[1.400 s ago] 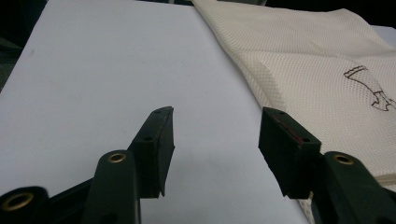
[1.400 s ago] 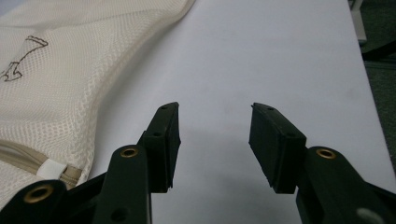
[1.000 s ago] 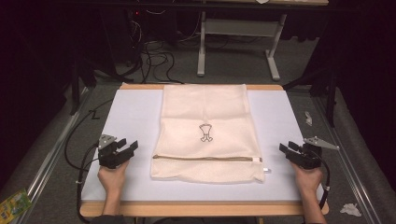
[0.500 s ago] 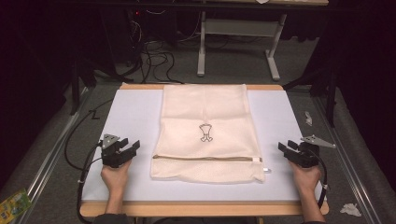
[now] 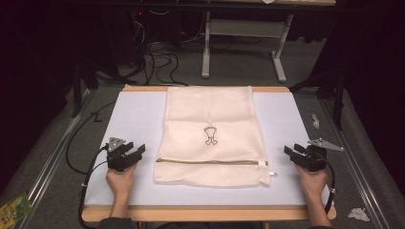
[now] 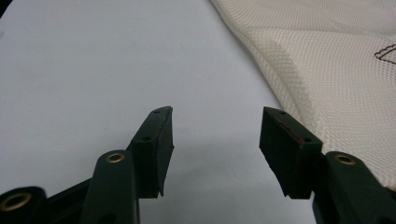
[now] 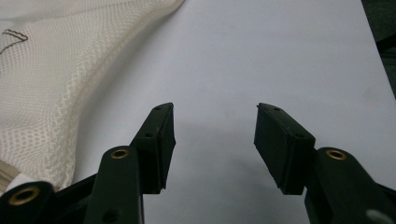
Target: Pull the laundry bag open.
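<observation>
Where the room falls dark around it, a table (image 5: 119, 124) with a white top and a wooden rim is seen from the high view; grey carpet is spread under it, a tangle of cables (image 5: 153, 57) is strewn on the floor beyond its far edge, and the grey legs of a second desk (image 5: 243, 43) are seen behind; a green packet (image 5: 14, 208) is left on the floor at the lower left, and crumpled scraps (image 5: 358, 214) at the lower right.

A cream mesh bag (image 5: 212, 133) is laid flat in the middle of the table, reaching from the far edge almost to the near one; a small dark outline (image 5: 210, 136) is printed at its centre, and a zipper (image 5: 210, 162) is run across it near the lower end, its white pull (image 5: 271, 172) lying at the right corner; the weave is shown closely in both gripper views, rumpled along the edges.

The left gripper (image 5: 135, 153) is held just beside the bag's left edge, its jaws spread apart with nothing between them; the right gripper (image 5: 292, 151) is held near the bag's right side, apart from it, its jaws having just been opening, bare table between them.
</observation>
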Demonstrator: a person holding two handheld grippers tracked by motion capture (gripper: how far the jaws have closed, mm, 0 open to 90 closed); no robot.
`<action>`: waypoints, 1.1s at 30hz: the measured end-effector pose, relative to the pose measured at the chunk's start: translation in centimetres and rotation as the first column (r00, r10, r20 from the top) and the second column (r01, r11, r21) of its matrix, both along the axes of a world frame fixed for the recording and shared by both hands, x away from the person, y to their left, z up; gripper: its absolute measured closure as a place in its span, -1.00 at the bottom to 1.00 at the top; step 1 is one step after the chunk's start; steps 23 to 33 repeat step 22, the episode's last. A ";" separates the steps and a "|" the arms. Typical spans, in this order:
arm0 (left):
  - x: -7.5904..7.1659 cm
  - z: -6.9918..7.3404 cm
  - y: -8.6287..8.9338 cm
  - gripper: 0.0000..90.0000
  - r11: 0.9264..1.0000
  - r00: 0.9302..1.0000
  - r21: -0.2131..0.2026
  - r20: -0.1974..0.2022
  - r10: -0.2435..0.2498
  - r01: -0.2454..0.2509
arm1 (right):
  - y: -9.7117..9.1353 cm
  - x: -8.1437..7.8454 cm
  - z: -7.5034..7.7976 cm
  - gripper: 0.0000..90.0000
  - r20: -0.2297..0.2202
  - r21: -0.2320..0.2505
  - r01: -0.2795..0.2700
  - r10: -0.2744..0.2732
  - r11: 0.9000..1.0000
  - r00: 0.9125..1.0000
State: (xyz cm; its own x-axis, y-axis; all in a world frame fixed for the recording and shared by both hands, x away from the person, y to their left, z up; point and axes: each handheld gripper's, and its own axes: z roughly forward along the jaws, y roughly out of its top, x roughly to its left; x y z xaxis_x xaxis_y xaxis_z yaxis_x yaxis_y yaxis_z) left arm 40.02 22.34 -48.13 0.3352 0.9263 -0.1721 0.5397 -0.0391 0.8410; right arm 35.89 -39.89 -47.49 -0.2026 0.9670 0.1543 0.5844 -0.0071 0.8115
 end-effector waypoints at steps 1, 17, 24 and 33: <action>0.0 -0.1 0.0 -0.01 1.000 1.000 0.002 0.000 0.000 0.000 | -0.1 0.0 0.0 0.07 -0.001 0.014 0.003 -0.003 1.000 1.000; -0.3 -0.2 -0.3 -0.07 1.000 1.000 0.024 0.024 -0.013 0.013 | 0.6 -0.3 0.0 0.01 0.019 -0.056 -0.014 0.016 0.998 1.000; -0.3 -0.2 -0.3 -0.08 0.999 0.999 0.029 0.027 -0.019 0.018 | 1.1 -0.3 0.0 0.01 0.011 -0.092 -0.021 0.022 0.996 1.000; -0.3 -0.2 -0.3 -0.08 0.999 0.999 0.029 0.027 -0.019 0.018 | 1.1 -0.3 0.0 0.01 0.011 -0.092 -0.021 0.022 0.996 1.000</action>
